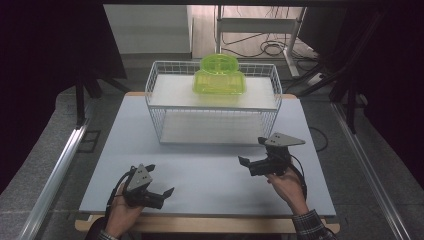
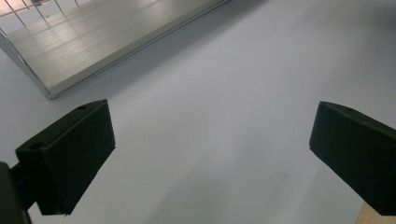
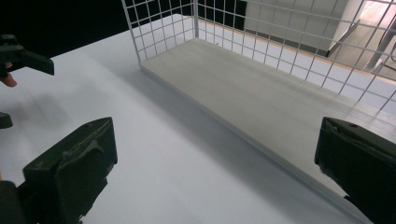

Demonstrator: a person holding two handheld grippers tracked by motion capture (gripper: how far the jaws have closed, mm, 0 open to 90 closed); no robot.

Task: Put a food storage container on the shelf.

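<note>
- My left gripper [image 1: 159, 194] sits near the left front of the counter [image 1: 210, 170], its fingers [image 2: 70, 158] spread apart with nothing between them.
- My right gripper [image 1: 250, 162] hovers further right, just in front of the wire rack [image 1: 212, 102]; its fingers [image 3: 74, 168] are also apart and hold nothing.
- The green plastic basket [image 1: 219, 76] stands on the rack's upper shelf, toward the far right, well away from both hands.
- I can't see anything inside the basket (its translucent walls blur what's in there). The rack's lower shelf [image 3: 261, 102] looks bare.
- Risk: reaching up for the basket, I could catch a finger on the rack's wire rim and shift the whole rack.
- Risk: the basket's smooth plastic could slip in a pinch on one thin wall and tip off the shelf.
- Risk: both hands closing in at once might bump each other (they share the near counter).
</note>
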